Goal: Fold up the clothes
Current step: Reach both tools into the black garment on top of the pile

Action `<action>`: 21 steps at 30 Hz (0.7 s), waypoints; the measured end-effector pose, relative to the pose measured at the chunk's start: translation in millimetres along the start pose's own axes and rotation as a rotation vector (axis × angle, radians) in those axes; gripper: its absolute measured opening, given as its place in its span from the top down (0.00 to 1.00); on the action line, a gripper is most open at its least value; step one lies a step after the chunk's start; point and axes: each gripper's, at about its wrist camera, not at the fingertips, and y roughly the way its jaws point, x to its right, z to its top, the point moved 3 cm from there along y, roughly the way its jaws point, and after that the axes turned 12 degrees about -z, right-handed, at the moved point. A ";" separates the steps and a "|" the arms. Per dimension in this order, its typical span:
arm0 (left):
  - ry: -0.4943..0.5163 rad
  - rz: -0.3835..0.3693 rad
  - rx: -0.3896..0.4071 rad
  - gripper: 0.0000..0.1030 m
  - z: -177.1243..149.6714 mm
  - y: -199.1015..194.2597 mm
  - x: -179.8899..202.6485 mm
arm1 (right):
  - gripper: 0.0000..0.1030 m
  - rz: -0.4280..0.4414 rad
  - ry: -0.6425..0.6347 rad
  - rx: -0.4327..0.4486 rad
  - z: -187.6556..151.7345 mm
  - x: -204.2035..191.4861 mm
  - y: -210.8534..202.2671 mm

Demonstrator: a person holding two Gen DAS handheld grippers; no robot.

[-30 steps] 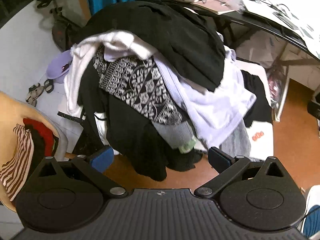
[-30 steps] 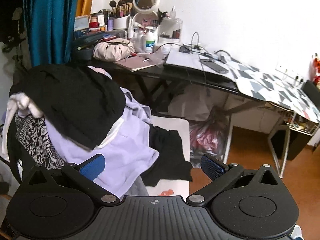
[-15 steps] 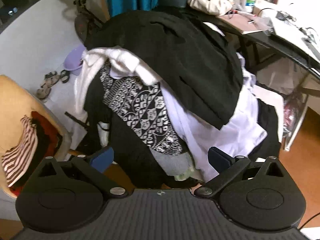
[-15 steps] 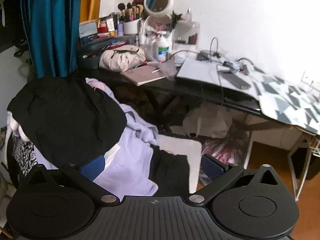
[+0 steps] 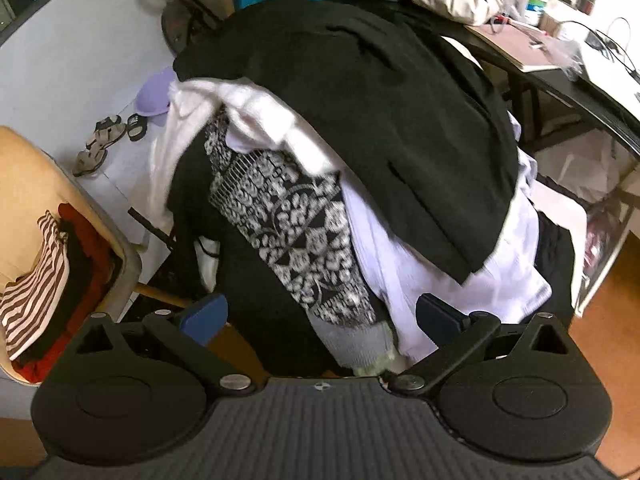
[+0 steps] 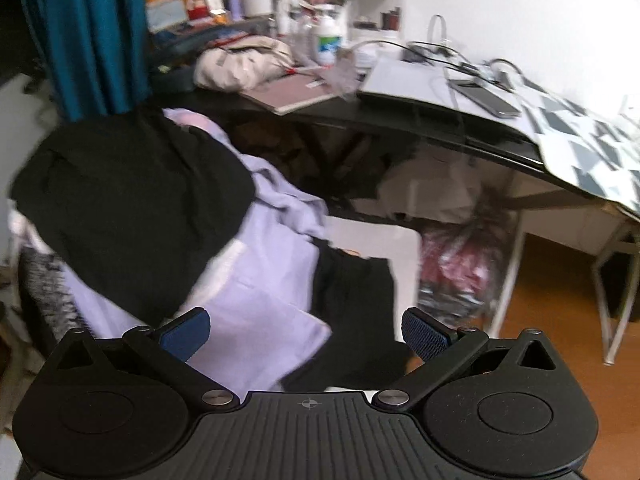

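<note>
The clothes to be folded are heaped in one tall pile, a black garment (image 5: 360, 120) draped over the top and a lilac shirt (image 6: 256, 300) hanging below it; both the left gripper (image 5: 320, 316) and the right gripper (image 6: 306, 330) are held spread wide, nothing pinched. A snag is likely if the black layer is pulled alone — the soft, overlapping fabrics could be dragged off together. Beneath are seen a patterned black-and-white knit (image 5: 296, 232) and fluffy white cloth (image 5: 256, 120), all limp and rumpled.

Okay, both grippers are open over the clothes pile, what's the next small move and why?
Probably lower the left gripper onto the black garment and pinch its edge: it lies on top of the pile, both grippers are open and empty, and the right gripper hangs further off.
</note>
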 end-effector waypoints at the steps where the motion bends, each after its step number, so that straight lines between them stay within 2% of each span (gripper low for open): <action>1: 0.000 -0.011 0.008 0.01 3.8 2.1 -2.5 | 0.01 -0.015 0.004 -0.011 -1.2 -0.6 4.0; 5: 0.012 -0.072 0.055 0.01 23.1 12.0 -17.6 | 0.01 -0.044 0.050 -0.053 -3.0 -10.7 17.3; 8: -0.017 -0.115 0.073 0.01 45.5 23.2 -43.3 | 0.01 -0.049 0.079 -0.063 -1.1 -30.5 24.1; 10: -0.086 -0.179 0.036 0.01 63.7 32.6 -67.9 | 0.01 -0.026 0.060 -0.046 4.2 -56.8 27.6; 12: -0.185 -0.280 0.003 0.01 85.8 41.6 -100.6 | 0.01 0.004 0.001 -0.033 9.8 -93.5 29.7; 14: -0.268 -0.345 0.007 0.01 109.1 48.2 -134.4 | 0.01 0.029 -0.070 -0.028 17.2 -136.0 32.1; 16: -0.314 -0.352 0.027 0.01 132.9 53.4 -163.7 | 0.01 0.061 -0.113 -0.045 26.9 -186.1 40.8; 18: -0.315 -0.353 0.044 0.01 155.5 61.7 -186.4 | 0.01 0.093 -0.146 -0.063 36.1 -230.1 54.3; 21: -0.333 -0.369 0.064 0.01 186.5 73.7 -215.7 | 0.01 0.063 -0.181 -0.072 47.2 -278.6 79.0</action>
